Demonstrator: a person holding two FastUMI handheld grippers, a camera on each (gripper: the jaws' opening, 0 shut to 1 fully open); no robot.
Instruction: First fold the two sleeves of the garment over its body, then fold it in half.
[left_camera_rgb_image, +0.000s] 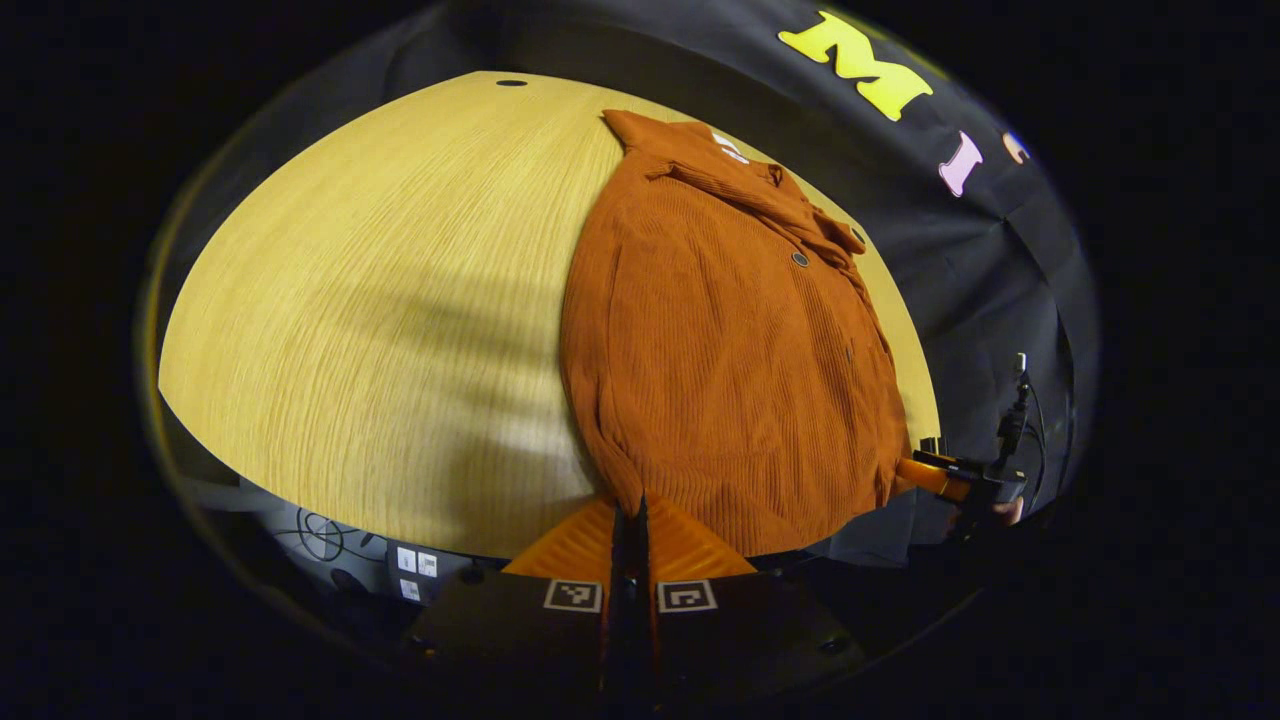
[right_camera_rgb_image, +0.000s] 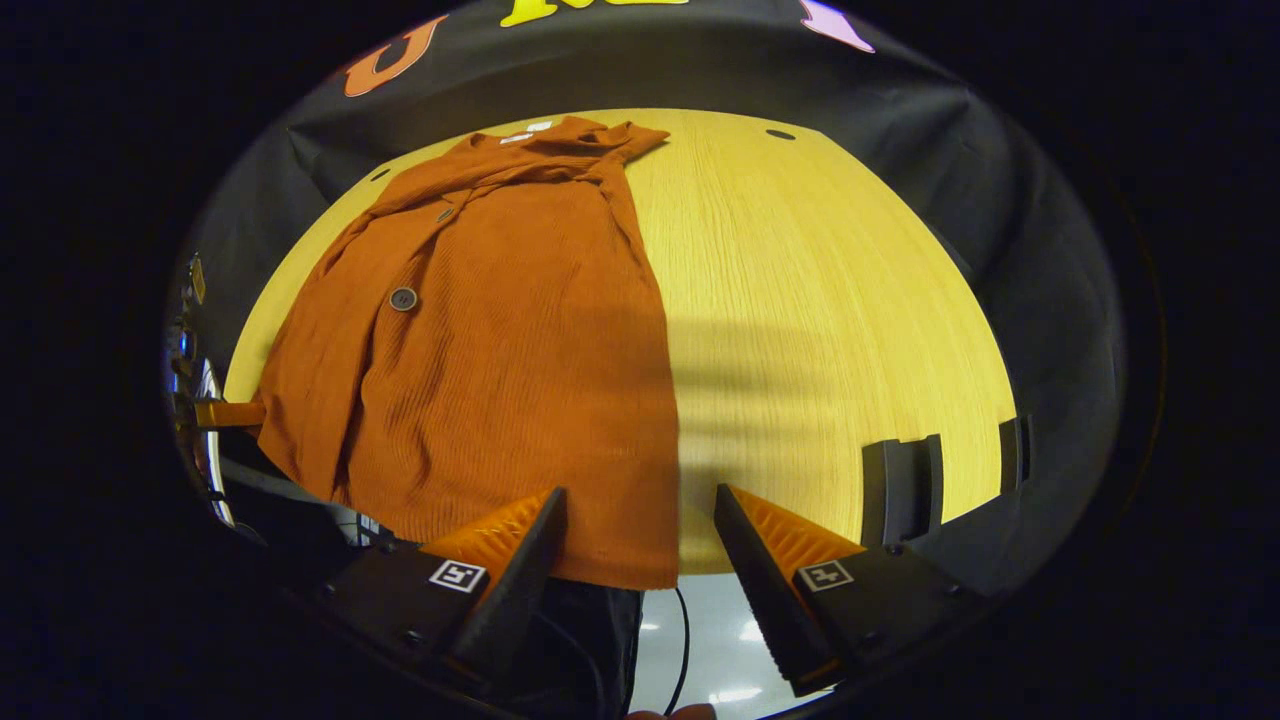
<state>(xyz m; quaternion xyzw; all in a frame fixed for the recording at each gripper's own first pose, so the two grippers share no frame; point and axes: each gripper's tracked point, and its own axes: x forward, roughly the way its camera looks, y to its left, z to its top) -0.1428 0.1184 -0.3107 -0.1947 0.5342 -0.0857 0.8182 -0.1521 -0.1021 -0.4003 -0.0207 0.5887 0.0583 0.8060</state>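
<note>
Garment: a rust-orange ribbed cardigan (right_camera_rgb_image: 500, 350) lies flat on the table, collar toward the far wall, hem hanging a little over the near edge; the sleeves look already laid over the body.
Button: one dark button (right_camera_rgb_image: 403, 298) shows on the front placket.
Handling: judged soft, limp and light; the ribbed knit should grip well but will stretch and sag if lifted by one corner.
Where to hold: the two hem corners at the near edge, to carry them up to the collar for the half fold.
Left gripper (left_camera_rgb_image: 629, 515): fingers pressed together at the hem's corner; whether cloth is pinched between them I cannot tell.
Right gripper (right_camera_rgb_image: 640, 520): fingers well apart, straddling the other hem corner, not yet closed.
Surface: a pale wood-grain table (left_camera_rgb_image: 380, 300), smooth, so the cloth may slide.
Room: black cloth wall behind; cables below the near table edge.
</note>
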